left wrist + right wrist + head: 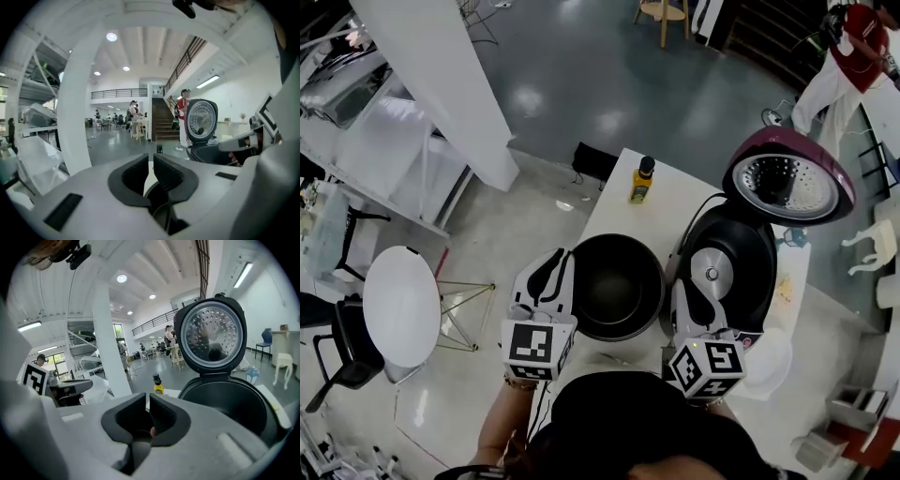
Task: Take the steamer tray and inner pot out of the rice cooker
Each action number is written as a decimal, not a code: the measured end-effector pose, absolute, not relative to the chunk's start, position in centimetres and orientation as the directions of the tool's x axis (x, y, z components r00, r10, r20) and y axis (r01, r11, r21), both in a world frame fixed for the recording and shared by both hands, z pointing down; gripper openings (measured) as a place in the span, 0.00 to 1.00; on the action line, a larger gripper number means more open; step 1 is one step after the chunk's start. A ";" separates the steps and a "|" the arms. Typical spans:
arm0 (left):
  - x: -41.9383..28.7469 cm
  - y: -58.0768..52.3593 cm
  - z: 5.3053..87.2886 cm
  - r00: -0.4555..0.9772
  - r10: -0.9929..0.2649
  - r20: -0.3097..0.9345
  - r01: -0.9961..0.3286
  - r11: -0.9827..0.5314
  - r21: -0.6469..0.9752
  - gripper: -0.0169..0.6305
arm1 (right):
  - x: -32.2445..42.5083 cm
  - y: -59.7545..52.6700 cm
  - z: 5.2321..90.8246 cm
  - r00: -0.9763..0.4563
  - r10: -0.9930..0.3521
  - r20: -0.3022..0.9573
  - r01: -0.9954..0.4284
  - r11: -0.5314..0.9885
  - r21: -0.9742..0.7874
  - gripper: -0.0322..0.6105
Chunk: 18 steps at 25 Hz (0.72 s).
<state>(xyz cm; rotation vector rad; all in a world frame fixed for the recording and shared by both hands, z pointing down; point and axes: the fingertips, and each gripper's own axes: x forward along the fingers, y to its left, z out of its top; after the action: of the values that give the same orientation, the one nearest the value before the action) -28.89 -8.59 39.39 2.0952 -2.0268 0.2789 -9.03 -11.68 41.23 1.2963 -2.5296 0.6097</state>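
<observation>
Showed inner pot (617, 286) at frame centre on table (675, 192), rim near its left edge, beside open rice cooker (731, 262); left gripper (151, 161) and right gripper (147, 404) each pressed together, holding nothing; open table toward upper frame.

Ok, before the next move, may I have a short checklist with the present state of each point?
1. The inner pot stands on the table, out of the rice cooker: ok.
2. The lid is open: ok.
3. Cooker cavity empty, heating plate visible: ok.
4. The left gripper: jaws shut, empty: ok.
5. The right gripper: jaws shut, empty: ok.
6. The steamer tray out: cannot tell; a white round thing beside the cooker may be it.
</observation>
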 end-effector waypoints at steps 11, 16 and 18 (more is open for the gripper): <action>-28.6 -4.8 40.1 -0.112 -0.960 0.255 -0.980 0.149 0.130 0.03 | -8.6 -11.8 39.4 -0.621 -0.725 0.299 -0.783 0.562 -0.265 0.06; -29.1 -4.0 40.5 -0.138 -0.951 0.276 -0.971 0.186 0.153 0.03 | -8.2 -11.7 39.7 -0.605 -0.735 0.307 -0.796 0.556 -0.237 0.06; -29.4 -3.7 40.5 -0.148 -0.949 0.279 -0.966 0.199 0.165 0.03 | -8.3 -11.5 39.9 -0.613 -0.726 0.312 -0.790 0.563 -0.242 0.06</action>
<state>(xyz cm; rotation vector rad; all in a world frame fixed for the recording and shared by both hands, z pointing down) -29.38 -3.71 40.53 1.8043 -2.1603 0.0757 -8.32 -11.48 39.93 1.2817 -2.6174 0.5393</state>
